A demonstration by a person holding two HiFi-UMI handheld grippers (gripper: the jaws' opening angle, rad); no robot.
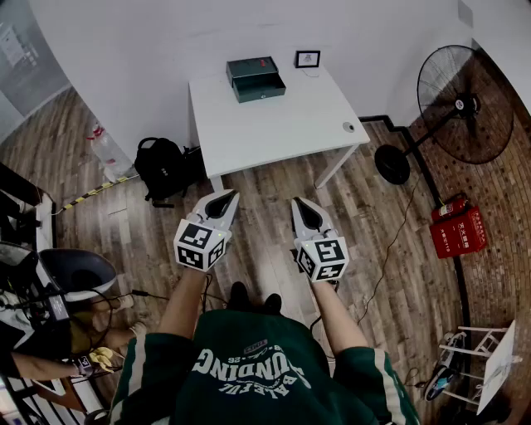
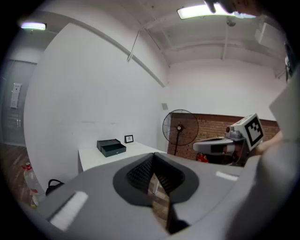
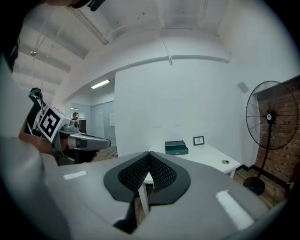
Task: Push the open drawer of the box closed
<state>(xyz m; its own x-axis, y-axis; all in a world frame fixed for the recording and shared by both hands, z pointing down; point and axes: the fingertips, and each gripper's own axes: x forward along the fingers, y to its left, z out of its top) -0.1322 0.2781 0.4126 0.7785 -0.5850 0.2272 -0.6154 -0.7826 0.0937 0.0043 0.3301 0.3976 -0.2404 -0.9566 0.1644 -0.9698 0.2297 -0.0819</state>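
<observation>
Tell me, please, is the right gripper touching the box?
Apart. The head view shows the right gripper over the floor, well short of the box.

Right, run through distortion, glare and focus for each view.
Head view: evenly lit and sharp, walls bowed; the dark green box on the white rectangular table shows clearly. Left gripper view: heavy fisheye, black corners, ceiling strip light blown out, left claw soft. Right gripper view: same fisheye; black pedestal fan clipped at the edge.
</observation>
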